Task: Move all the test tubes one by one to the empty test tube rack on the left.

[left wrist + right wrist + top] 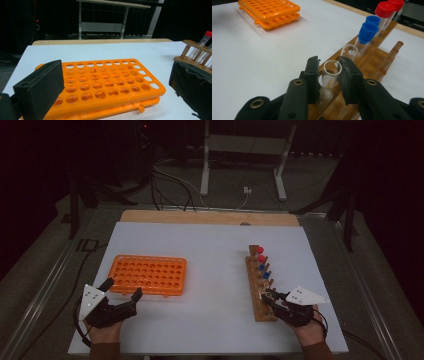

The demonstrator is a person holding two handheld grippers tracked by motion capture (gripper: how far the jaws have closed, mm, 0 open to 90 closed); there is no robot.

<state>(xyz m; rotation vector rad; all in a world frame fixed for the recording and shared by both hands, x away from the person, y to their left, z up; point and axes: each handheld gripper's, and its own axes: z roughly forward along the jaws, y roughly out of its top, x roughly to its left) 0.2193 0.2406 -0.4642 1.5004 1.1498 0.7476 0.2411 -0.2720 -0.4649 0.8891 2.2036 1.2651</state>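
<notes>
Right now we have our right gripper [331, 75] pinching an uncapped clear tube [332, 73] that stands in the wooden rack [261, 287]; in the right gripper view both black pads sit against the tube's sides just below its open rim, and the tube stands roughly upright in its hole. Seen from the high view, that rack lies at about four o'clock on the white board [210, 250], running from near to far, and our right gripper [272, 296] sits at its near end. Just beyond the gripped tube, toward one o'clock in the right gripper view, stands a second uncapped tube [349, 51], then two blue-capped tubes [367, 33], then two red-capped tubes [385, 11] at the far end. A row of bare wooden pegs [390, 56] runs along the rack's right side in that view. Our left gripper [121, 295] rests at about seven o'clock on the board in the high view with its jaws spread wide, pinching nothing. Between those jaws, in the left gripper view, lies the orange tube tray [105, 82], its holes all unfilled; its near edge is just beside the gripper, though we cannot tell whether they touch.
</notes>
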